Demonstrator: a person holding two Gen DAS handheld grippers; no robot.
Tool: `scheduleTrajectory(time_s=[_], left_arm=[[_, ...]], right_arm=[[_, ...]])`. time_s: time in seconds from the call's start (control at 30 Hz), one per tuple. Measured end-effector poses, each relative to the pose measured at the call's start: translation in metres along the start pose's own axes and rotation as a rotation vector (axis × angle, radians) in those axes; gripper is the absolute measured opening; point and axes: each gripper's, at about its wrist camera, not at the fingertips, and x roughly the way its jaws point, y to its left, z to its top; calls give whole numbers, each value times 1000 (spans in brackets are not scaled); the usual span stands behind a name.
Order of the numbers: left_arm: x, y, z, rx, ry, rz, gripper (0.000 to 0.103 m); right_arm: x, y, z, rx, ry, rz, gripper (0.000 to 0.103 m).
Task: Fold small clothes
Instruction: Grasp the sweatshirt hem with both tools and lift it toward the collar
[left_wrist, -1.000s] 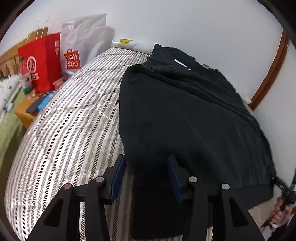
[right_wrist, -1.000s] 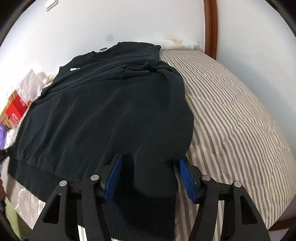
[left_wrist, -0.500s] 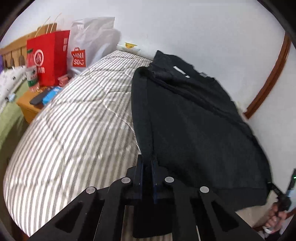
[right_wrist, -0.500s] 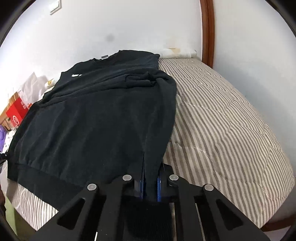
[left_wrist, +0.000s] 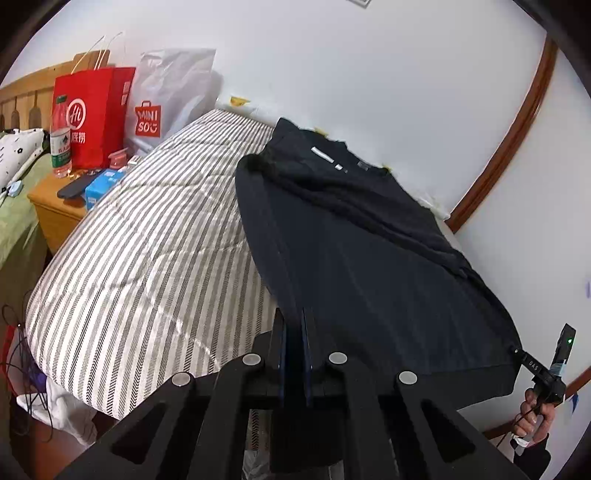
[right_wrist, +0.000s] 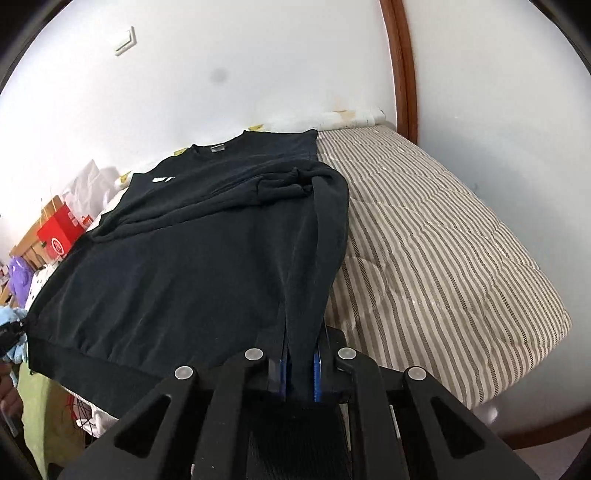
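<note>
A black sweatshirt (left_wrist: 369, 251) lies on a striped bed (left_wrist: 147, 240), sleeves folded across its chest, collar toward the wall. My left gripper (left_wrist: 293, 328) is shut on the hem's left corner and holds it raised. My right gripper (right_wrist: 299, 347) is shut on the hem's right corner of the same sweatshirt (right_wrist: 192, 251), also lifted off the bed (right_wrist: 424, 240). The right gripper also shows at the far right of the left wrist view (left_wrist: 517, 354), pinching the hem.
A red paper bag (left_wrist: 92, 114) and a white Miniso bag (left_wrist: 166, 99) stand at the bed's far left by the wall. A wooden nightstand (left_wrist: 51, 206) holds a bottle (left_wrist: 60, 140), a phone and a blue box. White walls close behind the bed.
Both grippers went from open around the hem corners to shut on them, then lifted and pulled the hem back, stretching the sweatshirt taut.
</note>
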Motion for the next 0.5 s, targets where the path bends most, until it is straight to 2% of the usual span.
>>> scheduleTrajectory(time_s=[0.1,0.27,0.5], left_arm=[[-4,-5,9,7,-26,-18,7],[-7,-15,32,34,-80,-21,7],[-5,-23,83,41,-151,-29,7]], right_arm=[[2,4,11,2,-12,4,10],[-7,5,35,17,-73,66,10],[-19,10,72,38,-158,141,10]])
